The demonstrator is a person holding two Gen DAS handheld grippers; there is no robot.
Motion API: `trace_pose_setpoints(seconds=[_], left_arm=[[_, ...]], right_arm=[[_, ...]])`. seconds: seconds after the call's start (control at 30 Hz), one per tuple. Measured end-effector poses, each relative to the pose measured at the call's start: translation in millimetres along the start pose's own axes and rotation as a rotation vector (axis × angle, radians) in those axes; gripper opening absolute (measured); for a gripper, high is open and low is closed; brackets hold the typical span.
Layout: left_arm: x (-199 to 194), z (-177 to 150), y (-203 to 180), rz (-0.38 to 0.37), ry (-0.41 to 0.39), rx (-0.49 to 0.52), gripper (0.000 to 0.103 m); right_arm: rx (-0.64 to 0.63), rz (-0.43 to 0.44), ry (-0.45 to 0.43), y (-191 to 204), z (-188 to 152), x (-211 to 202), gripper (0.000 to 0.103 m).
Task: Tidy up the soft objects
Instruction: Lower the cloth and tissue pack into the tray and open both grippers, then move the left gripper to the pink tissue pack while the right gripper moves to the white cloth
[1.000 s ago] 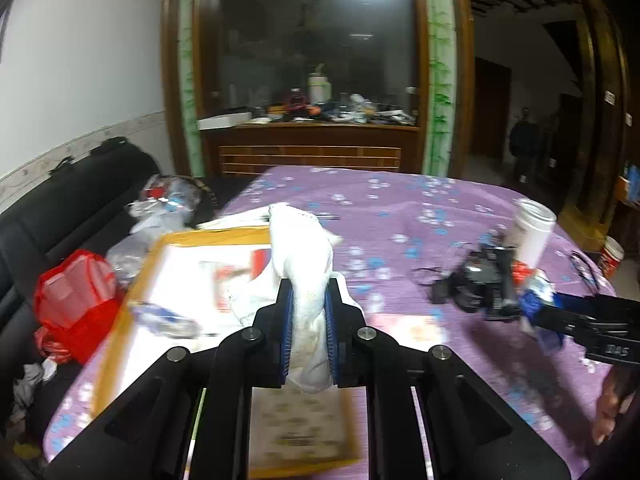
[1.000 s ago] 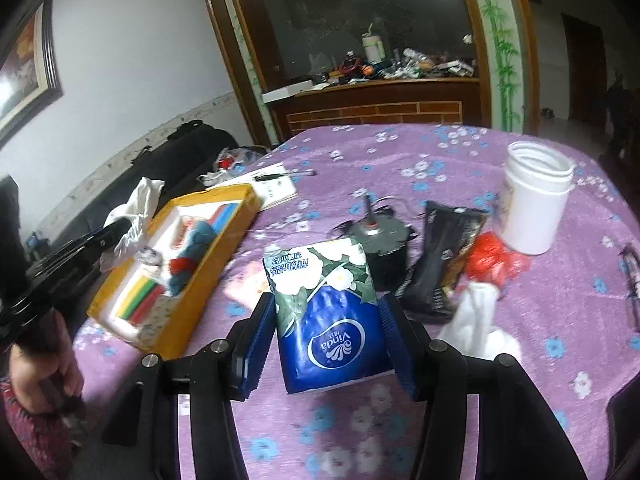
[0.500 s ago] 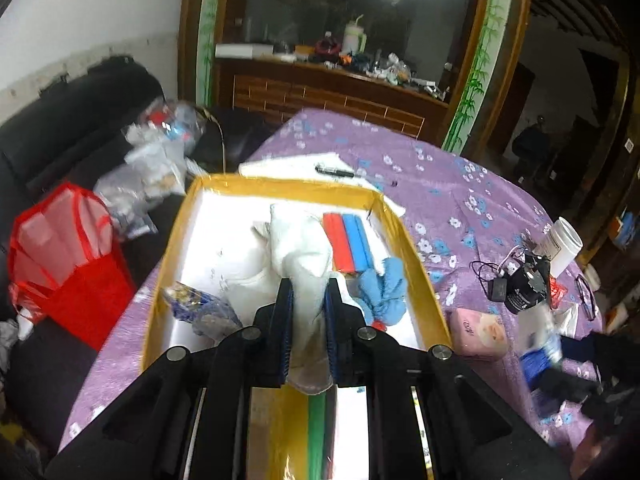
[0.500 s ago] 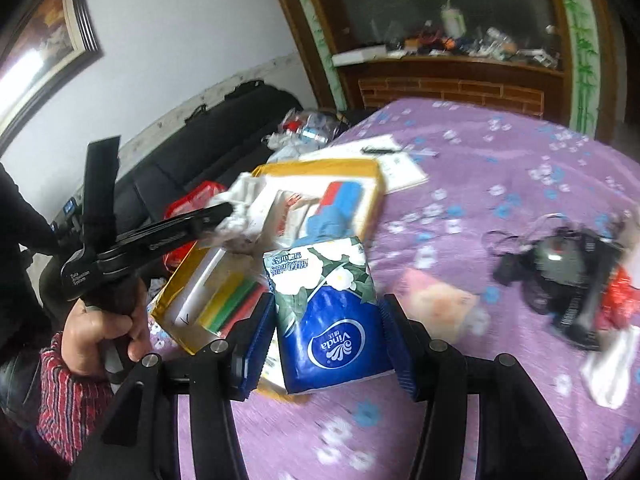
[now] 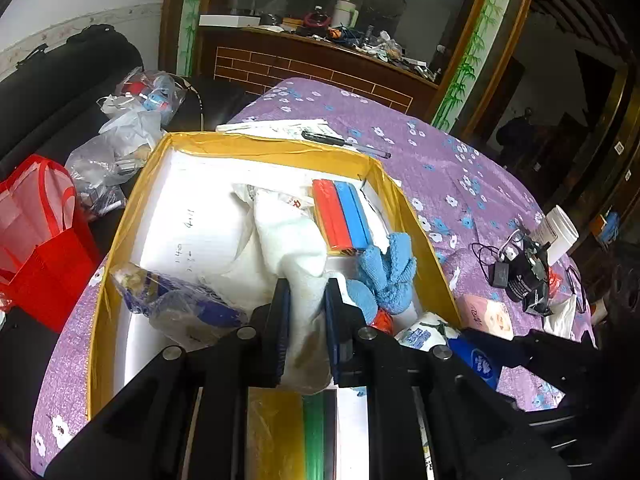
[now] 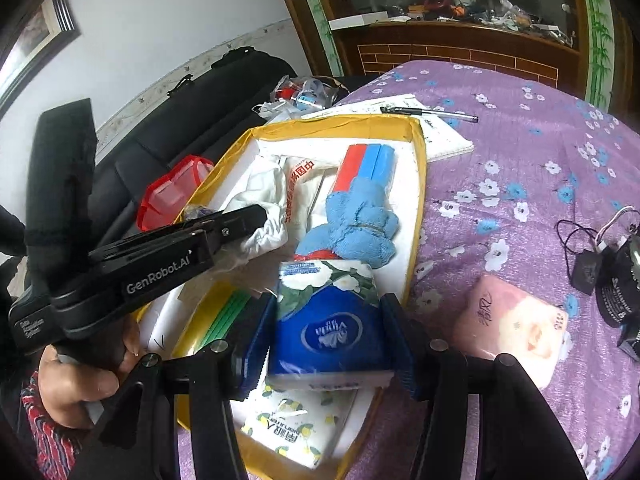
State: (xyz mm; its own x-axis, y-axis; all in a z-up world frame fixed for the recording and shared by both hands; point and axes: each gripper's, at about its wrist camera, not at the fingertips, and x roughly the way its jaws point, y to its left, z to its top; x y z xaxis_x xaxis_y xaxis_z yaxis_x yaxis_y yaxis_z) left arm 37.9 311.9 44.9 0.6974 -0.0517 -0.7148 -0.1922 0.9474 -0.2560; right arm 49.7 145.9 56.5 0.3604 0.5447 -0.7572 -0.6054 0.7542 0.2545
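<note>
Both grippers have swung from over the purple counter [image 6: 540, 168] to over the yellow box [image 5: 264, 148] in the last second; a second ago the box sat off to the side of each view, now it fills both.

Left gripper [image 5: 306, 300]: jaws pinched almost together on the white cloth [image 5: 296, 240], which hangs between the pads above the middle of the box, over a white bag already lying inside.

Right gripper [image 6: 328, 320]: jaws about half-wide, clamped on the blue tissue pack [image 6: 324, 312], which I now hold above the near end of the box, over another tissue pack [image 6: 296, 428] and just short of the blue towel [image 6: 356, 228].

My reading: transport is done for both items; release into the box comes next. The pink tissue pack [image 6: 516, 324] lies on the counter just beside the box, not yet collected.
</note>
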Motion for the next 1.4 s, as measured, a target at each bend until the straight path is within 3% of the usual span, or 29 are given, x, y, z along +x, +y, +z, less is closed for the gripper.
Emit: trace_pose_setpoints(seconds=[0.13,0.2,0.27,0.57,0.93,1.23,1.4], left_arm=[[-7.0,2.8,7.3,-0.025,-0.004,-0.041,0.025],[-11.3,3.9,8.3,-0.032,-0.009,-0.05,0.042],[-17.0,4.7,7.5,-0.036,-0.015,-0.053,0.052],[-43.2,5.2,-23.8,-0.084,-0.056,-0.005,0.052],[-33.9,-10.9,-101.0,-0.132,0.004,0.105,0.052],[3.7,-22.3,-163.1,-0.086,0.111,0.145,0.065],[38.8,-23.2,-186.1,-0.024,0.185,0.162,0.065]], right_arm=[[-0.013,0.044,0.013,3.9,-0.1,3.9,0.057],[-0.018,0.075,0.013,5.3,-3.7,2.4,0.065],[-0.032,0.073,0.0,6.8,-6.6,-3.0,0.067],[0.03,0.087,-0.078,-30.7,-19.3,-59.5,0.067],[0.131,0.014,-0.152,-110.6,-50.3,-130.8,0.068],[0.252,-0.121,-0.305,-192.6,-68.7,-184.0,0.07],[0.357,-0.088,-0.337,-225.5,-74.3,-197.1,0.07]])
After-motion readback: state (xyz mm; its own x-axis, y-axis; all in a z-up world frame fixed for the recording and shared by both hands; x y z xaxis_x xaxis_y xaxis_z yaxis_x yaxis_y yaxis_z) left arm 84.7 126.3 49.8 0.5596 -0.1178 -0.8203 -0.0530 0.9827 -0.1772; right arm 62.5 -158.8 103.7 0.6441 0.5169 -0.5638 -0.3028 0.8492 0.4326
